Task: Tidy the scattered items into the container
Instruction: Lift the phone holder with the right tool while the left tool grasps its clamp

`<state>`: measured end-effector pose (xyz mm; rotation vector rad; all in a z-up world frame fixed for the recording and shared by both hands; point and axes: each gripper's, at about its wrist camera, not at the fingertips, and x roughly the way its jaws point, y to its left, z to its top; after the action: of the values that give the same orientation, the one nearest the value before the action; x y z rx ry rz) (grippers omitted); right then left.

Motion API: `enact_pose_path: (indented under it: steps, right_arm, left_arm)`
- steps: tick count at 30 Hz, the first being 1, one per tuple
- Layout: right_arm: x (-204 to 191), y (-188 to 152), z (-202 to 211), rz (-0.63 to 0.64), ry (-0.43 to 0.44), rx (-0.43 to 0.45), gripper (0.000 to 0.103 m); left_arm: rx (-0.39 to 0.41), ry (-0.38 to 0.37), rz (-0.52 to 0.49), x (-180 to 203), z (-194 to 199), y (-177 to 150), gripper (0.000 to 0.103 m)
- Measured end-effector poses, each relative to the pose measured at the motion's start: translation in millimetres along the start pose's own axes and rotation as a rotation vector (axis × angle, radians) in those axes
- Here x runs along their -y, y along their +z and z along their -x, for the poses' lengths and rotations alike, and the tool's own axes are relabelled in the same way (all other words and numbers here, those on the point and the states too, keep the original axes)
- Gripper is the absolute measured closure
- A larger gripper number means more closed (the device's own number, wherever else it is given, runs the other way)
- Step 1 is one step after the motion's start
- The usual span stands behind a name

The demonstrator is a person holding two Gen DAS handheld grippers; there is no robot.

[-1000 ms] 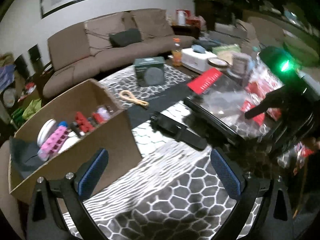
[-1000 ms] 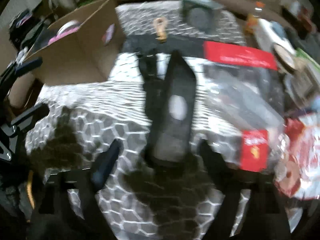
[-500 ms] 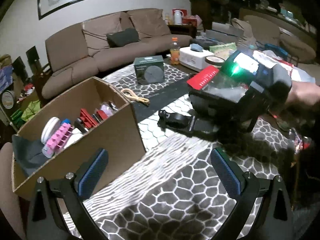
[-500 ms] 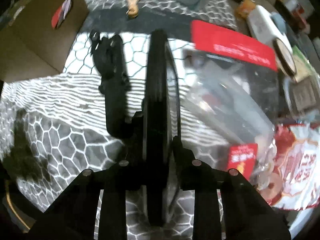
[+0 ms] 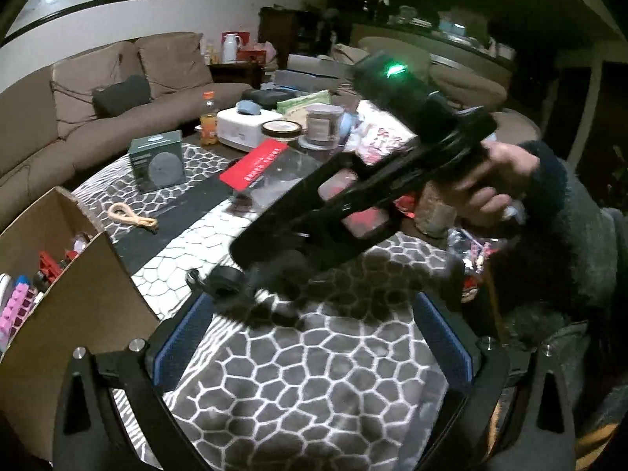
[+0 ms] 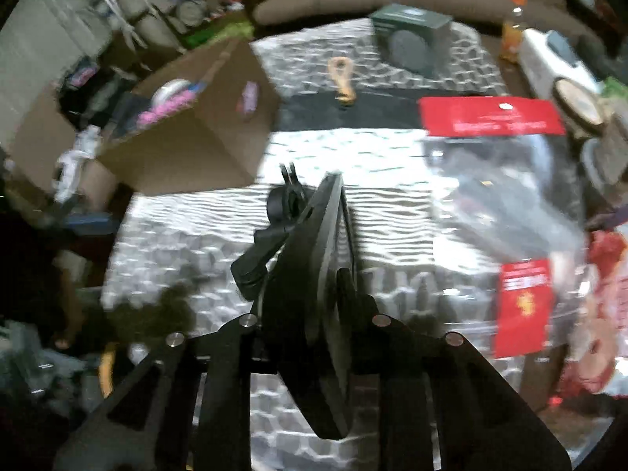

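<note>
An open cardboard box (image 5: 90, 294) (image 6: 188, 149) stands at the left of the patterned table and holds a pink block, red pieces and a white roll. My right gripper (image 6: 314, 298) (image 5: 251, 251) has a flat black holder (image 6: 329, 274) edge-on between its fingers, and its jaws are closing on it. The holder's clamp arm (image 6: 274, 227) (image 5: 225, 282) hangs to its left, just over the cloth. A hand (image 5: 486, 180) holds that gripper. My left gripper (image 5: 312, 333) is open, its blue pads (image 5: 180, 337) wide apart with nothing between them, just short of the clamp arm.
A tan cord loop (image 5: 131, 216) (image 6: 341, 78) lies on the cloth behind the box. A green speaker box (image 5: 157, 159) (image 6: 410, 35), a red-carded clear pack (image 5: 255, 165) (image 6: 490, 121), an orange bottle (image 5: 208, 125) and jars crowd the far side. A sofa (image 5: 98, 117) stands beyond.
The right gripper's jaws closed from wide apart onto the black holder and lifted it off the cloth, moving it left toward the box. The left view swung right, pushing the box to its edge.
</note>
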<state>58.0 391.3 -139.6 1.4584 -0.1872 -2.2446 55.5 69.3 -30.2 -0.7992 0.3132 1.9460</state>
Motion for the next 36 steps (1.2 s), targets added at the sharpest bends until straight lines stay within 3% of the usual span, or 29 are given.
enact_pose_path:
  steps: [3, 6, 11, 14, 19, 23, 27, 29, 33, 36]
  right_arm:
    - [0, -5, 2, 0.007, 0.01, 0.013, 0.085]
    - [8, -13, 5, -0.012, 0.002, 0.002, 0.084]
    - [1, -25, 11, 0.004, -0.134, -0.016, 0.079]
    - [-4, -35, 11, 0.0, -0.174, -0.028, 0.078]
    - [-11, -52, 11, 0.026, -0.184, -0.048, 0.077]
    - [-2, -50, 14, 0.006, -0.172, -0.041, 0.076]
    - [6, -49, 15, -0.005, -0.18, -0.032, 0.074]
    - [8, -47, 16, -0.009, -0.188, -0.021, 0.074]
    - [2, -42, 23, -0.007, -0.223, 0.035, 0.073]
    - [0, -39, 28, -0.011, -0.234, 0.05, 0.073]
  left_arm:
    - [-0.052, 0.036, 0.066, -17, -22, -6, 0.0]
    - [-0.158, 0.092, 0.067, -29, -59, -16, 0.001]
    - [-0.266, -0.005, -0.195, -13, -111, -11, 0.001]
    - [-0.27, -0.06, -0.252, -18, -126, -9, 0.001]
    - [-0.196, -0.219, -0.125, -43, -147, -11, 0.013]
    - [-0.158, -0.233, -0.163, -42, -155, -9, 0.014]
    - [-0.155, -0.189, -0.166, -37, -160, -7, 0.019]
    - [-0.167, -0.081, -0.176, -31, -169, -7, 0.039]
    - [-0.23, -0.029, -0.125, -26, -175, -10, 0.04]
    - [-0.212, 0.093, -0.132, -16, -159, -12, 0.041]
